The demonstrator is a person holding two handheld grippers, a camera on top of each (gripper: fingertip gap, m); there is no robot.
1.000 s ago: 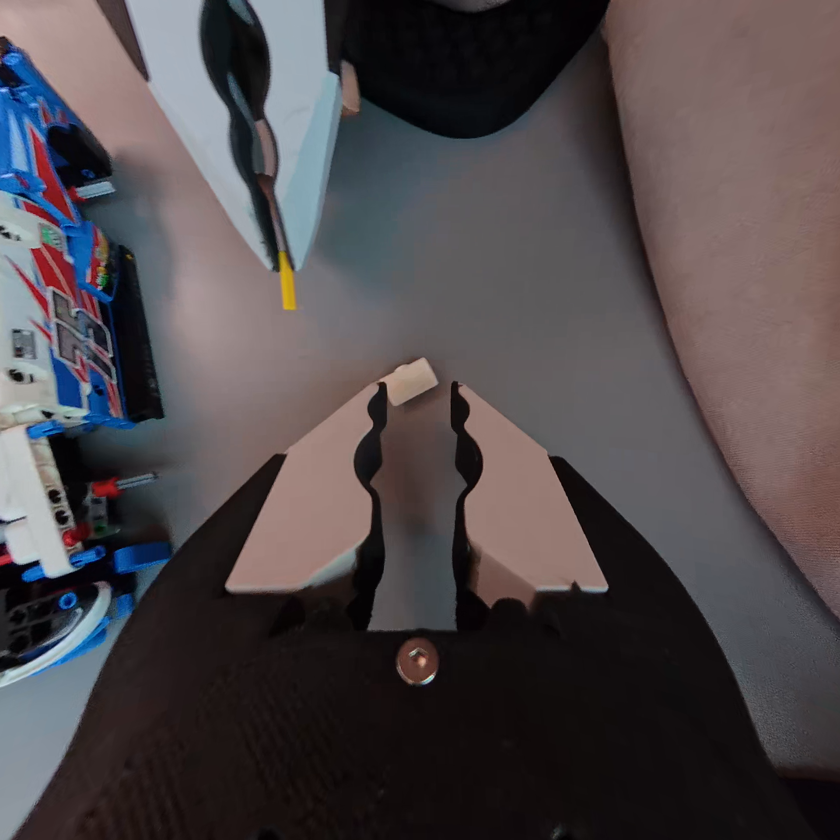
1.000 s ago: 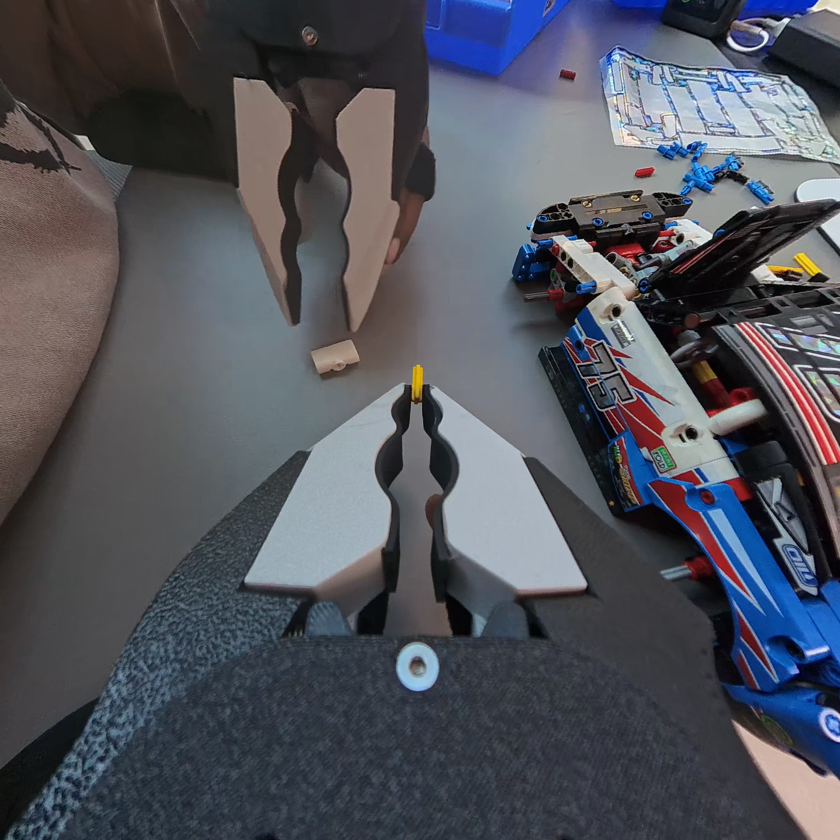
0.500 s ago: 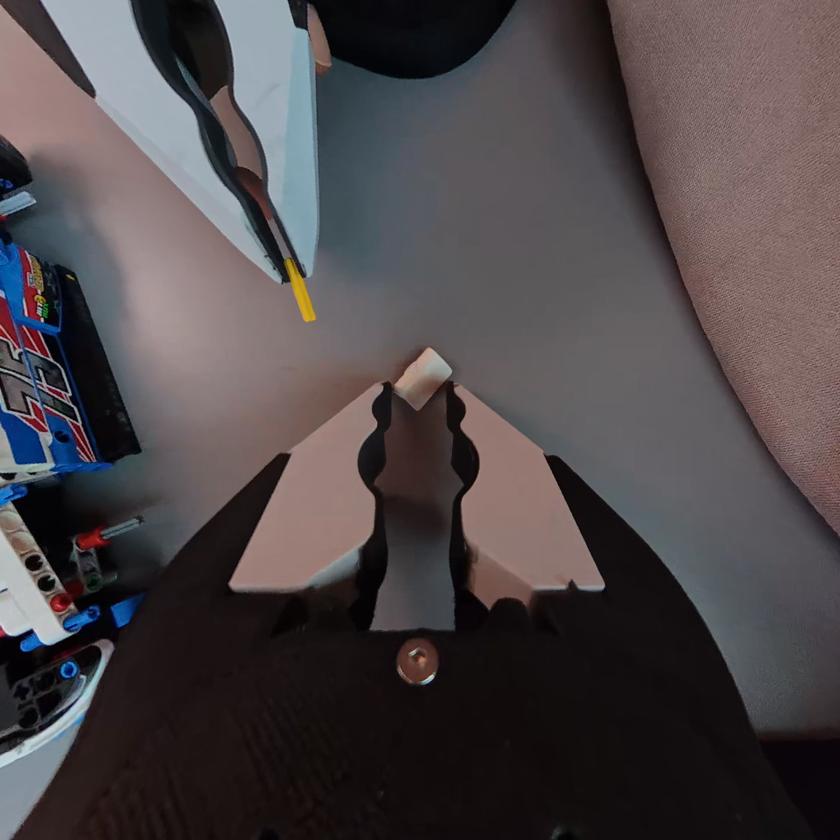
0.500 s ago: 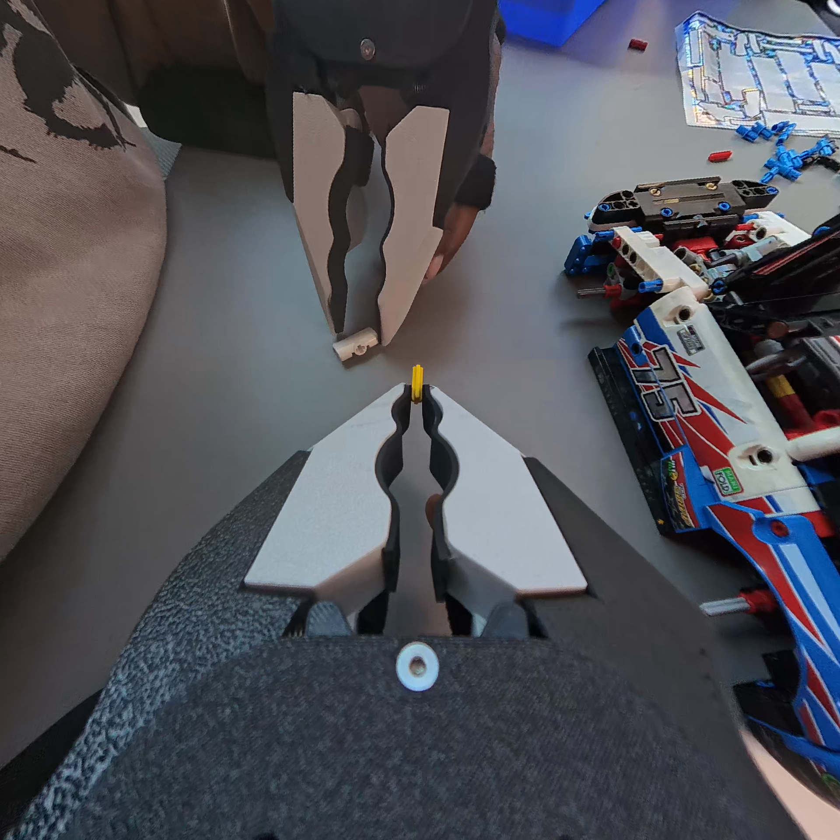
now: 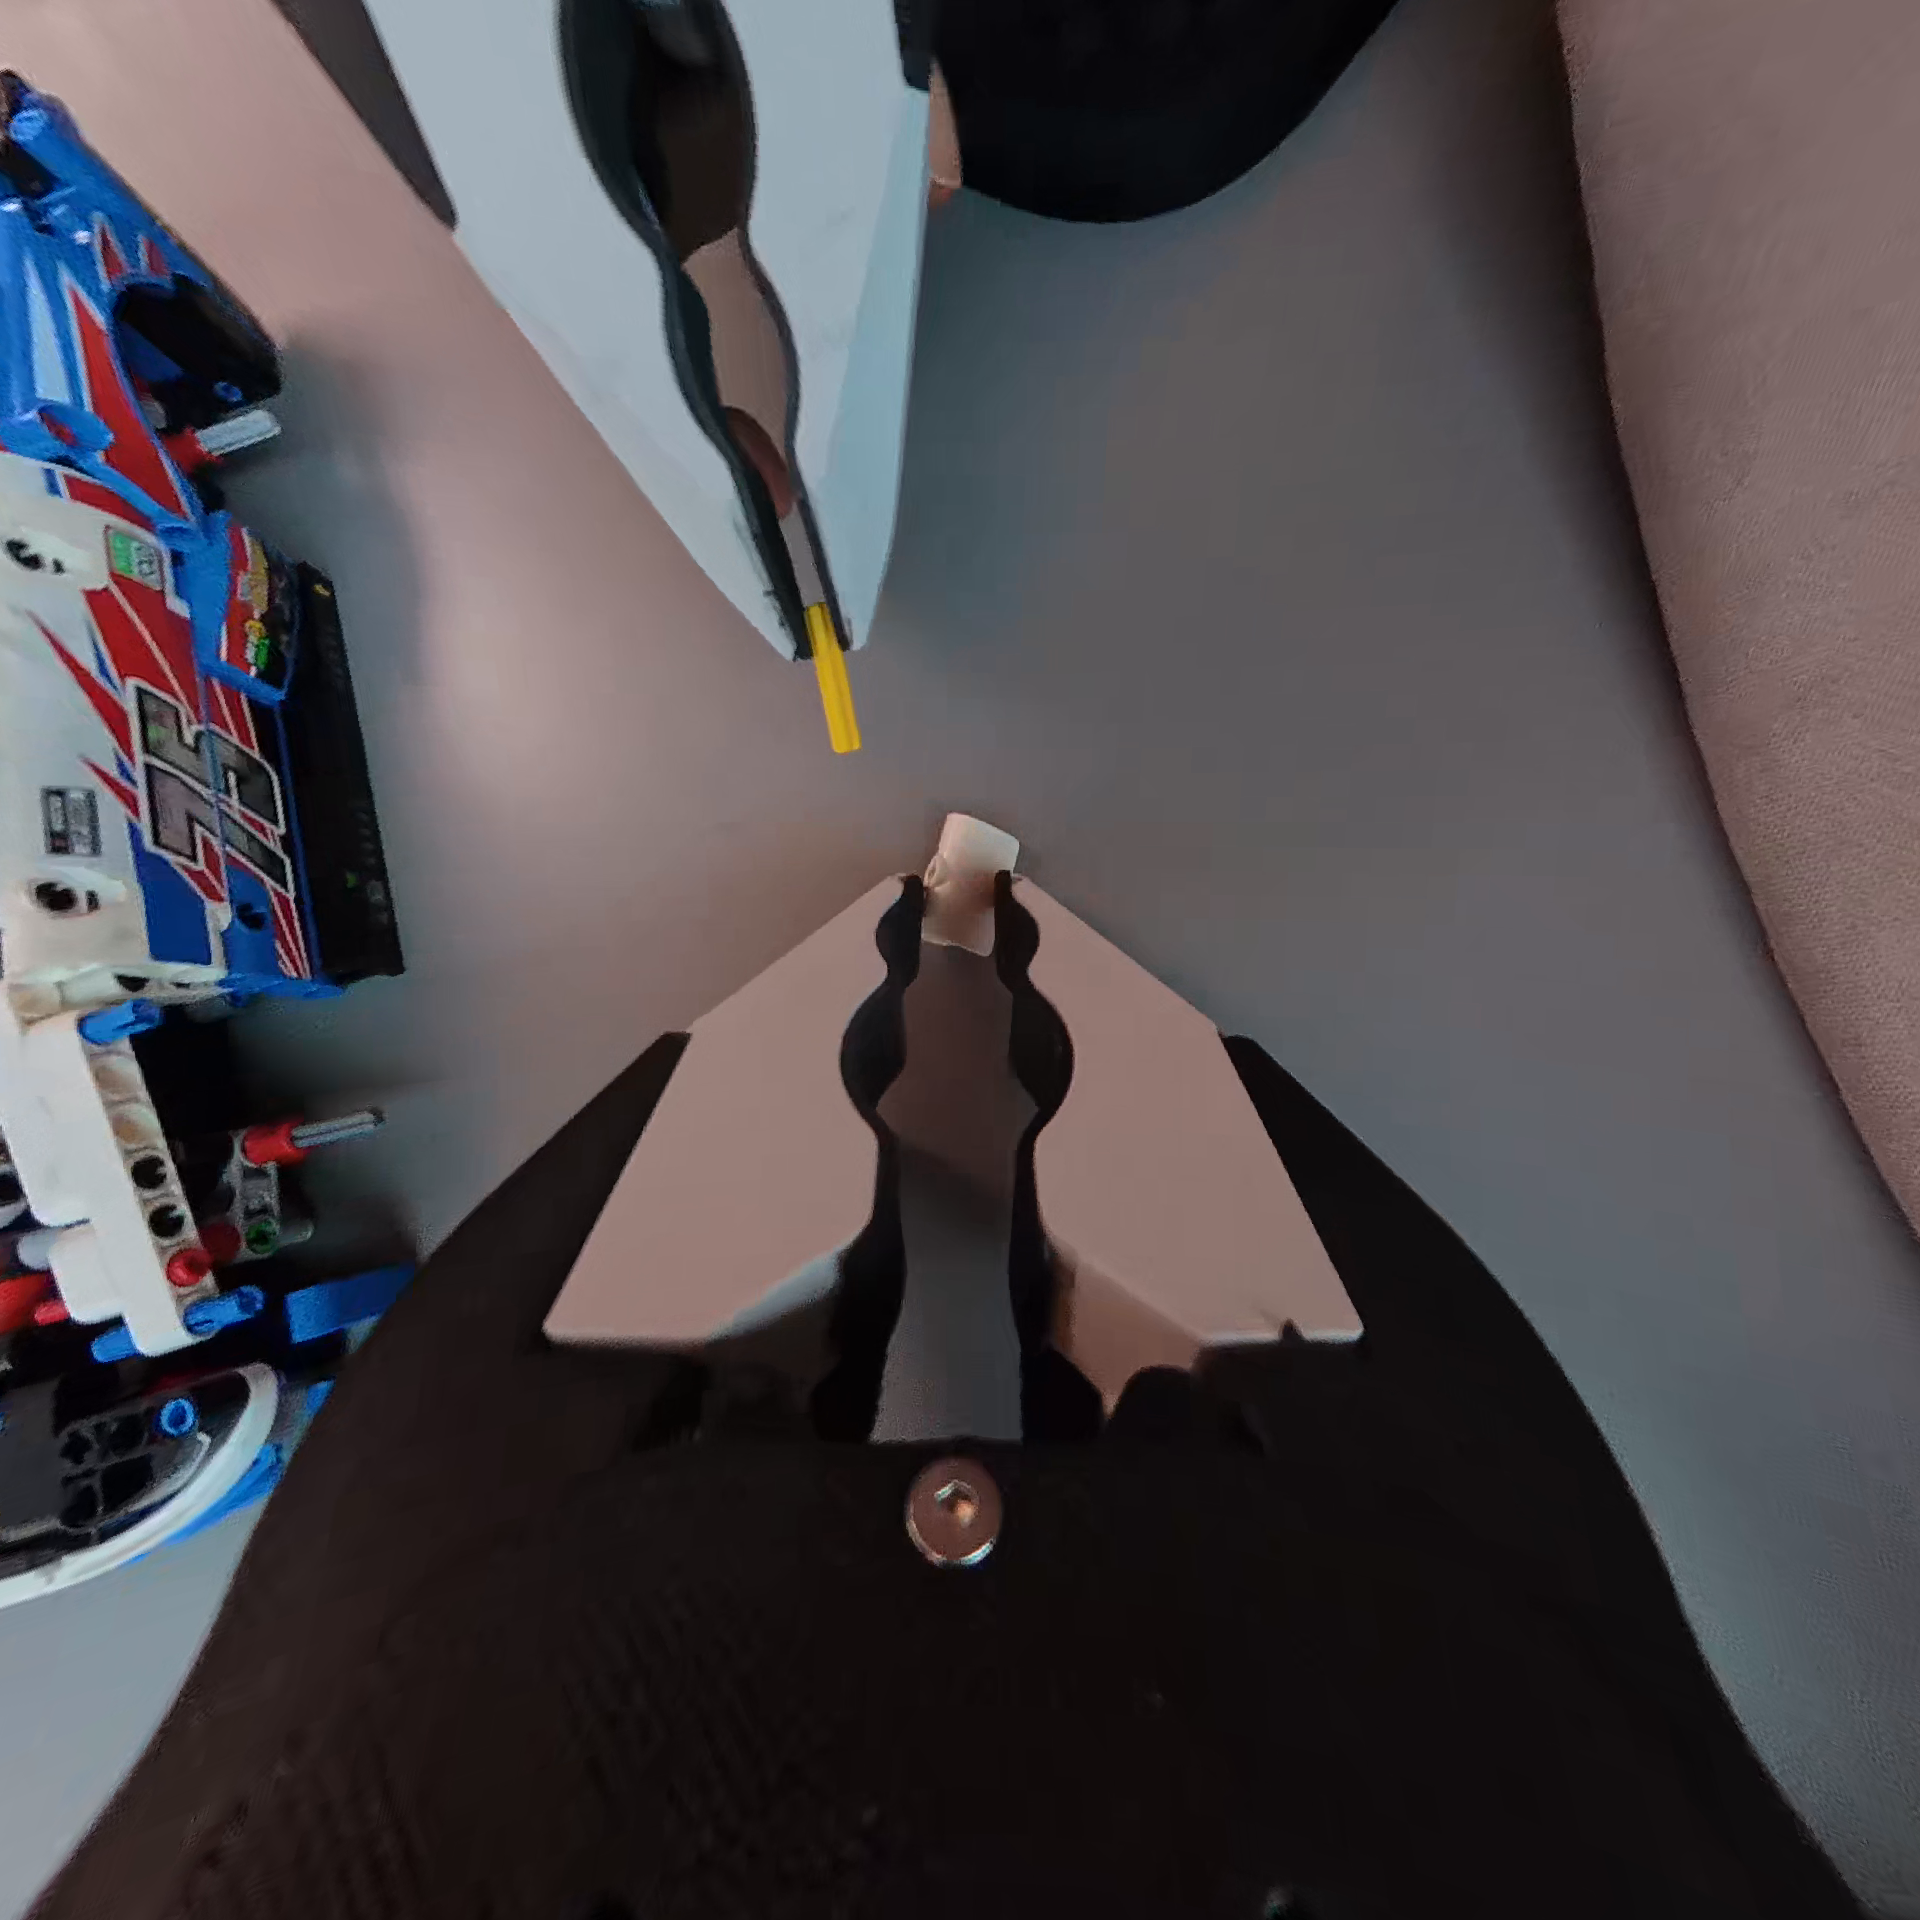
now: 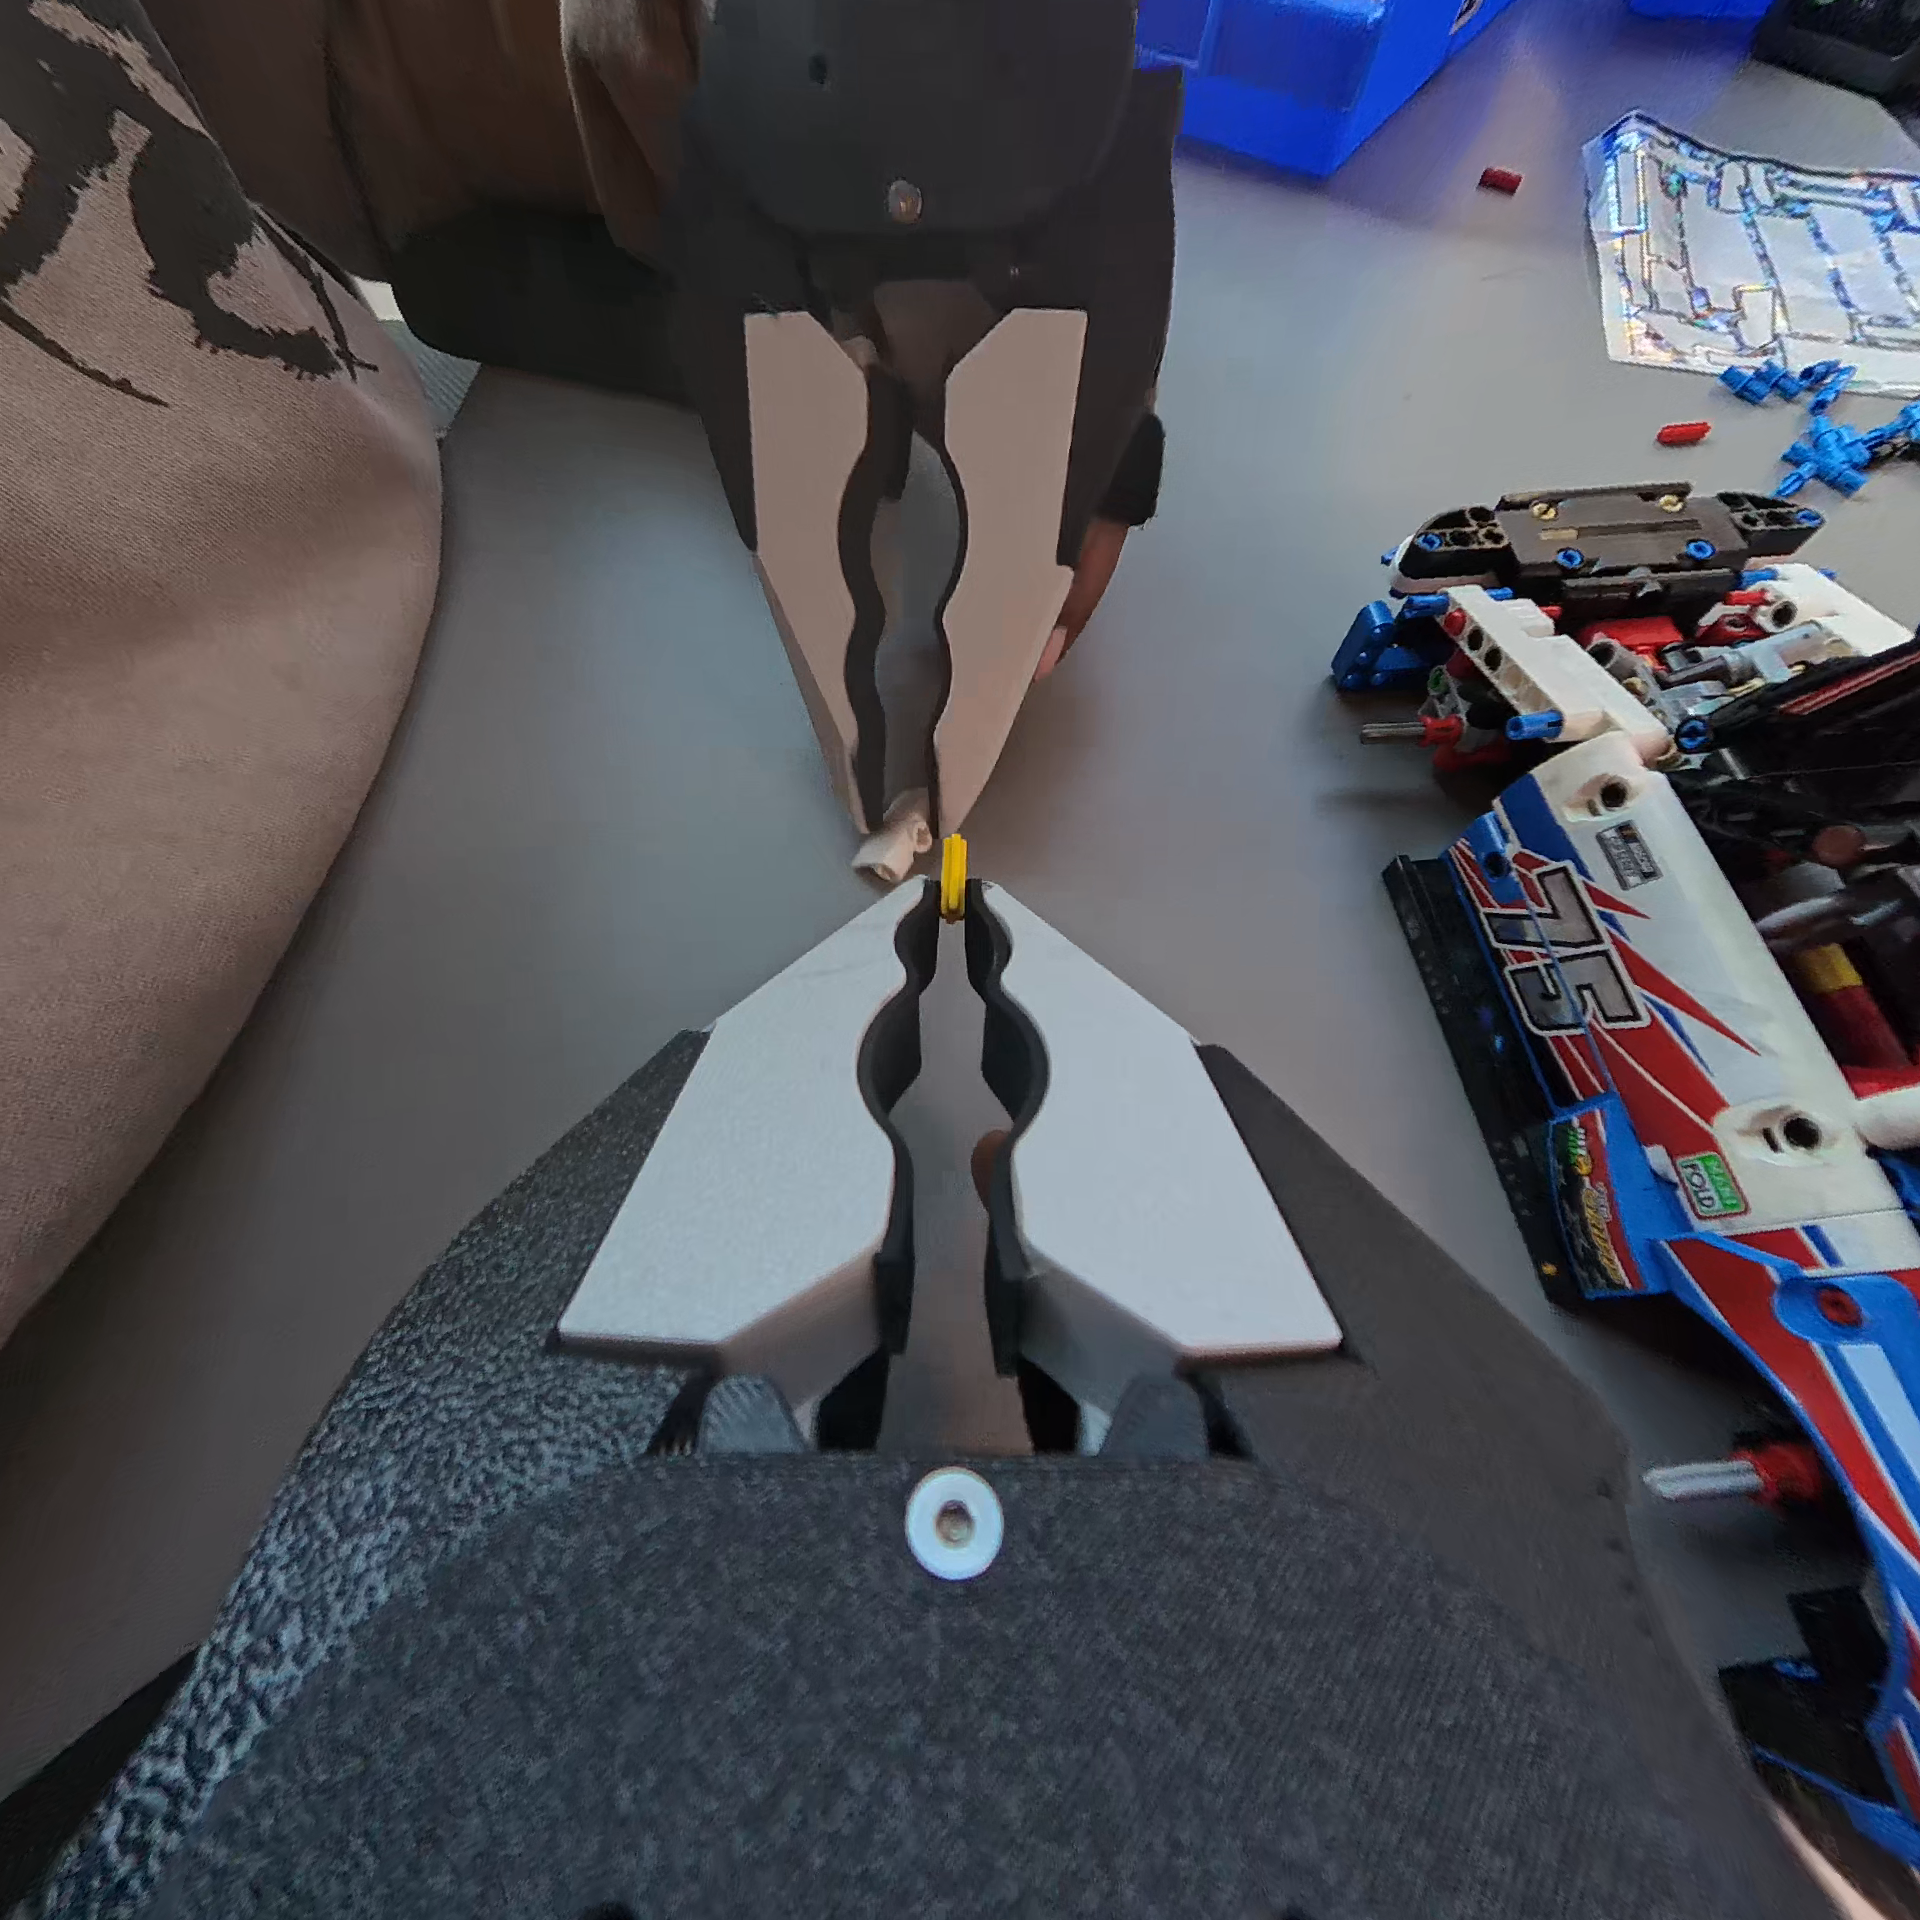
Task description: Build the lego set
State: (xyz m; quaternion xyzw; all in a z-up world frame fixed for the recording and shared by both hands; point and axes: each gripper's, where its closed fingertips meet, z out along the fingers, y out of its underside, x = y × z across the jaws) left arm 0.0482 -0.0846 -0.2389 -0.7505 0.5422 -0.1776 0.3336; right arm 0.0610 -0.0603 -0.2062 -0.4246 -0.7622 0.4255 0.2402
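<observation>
Both jaws loaded — left gripper [image 5: 961,881] pinching tan connector [image 5: 968,878], right gripper [image 6: 953,883] yellow axle [image 6: 952,869].

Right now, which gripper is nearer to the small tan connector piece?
Left. The left gripper has the tan connector piece pinched between its fingertips. The right gripper faces it from just opposite, holding a yellow axle that points toward the piece without touching it.

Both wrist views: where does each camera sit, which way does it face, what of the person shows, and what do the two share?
Left wrist view: on the left gripper, looking along its fingers at the tan piece it pinches; a sleeve to the right.
Right wrist view: on the right gripper, facing the opposite way, pinching the yellow axle; a sleeve to the left.
Shared: both grippers, both pieces, grey table, race car model.
</observation>
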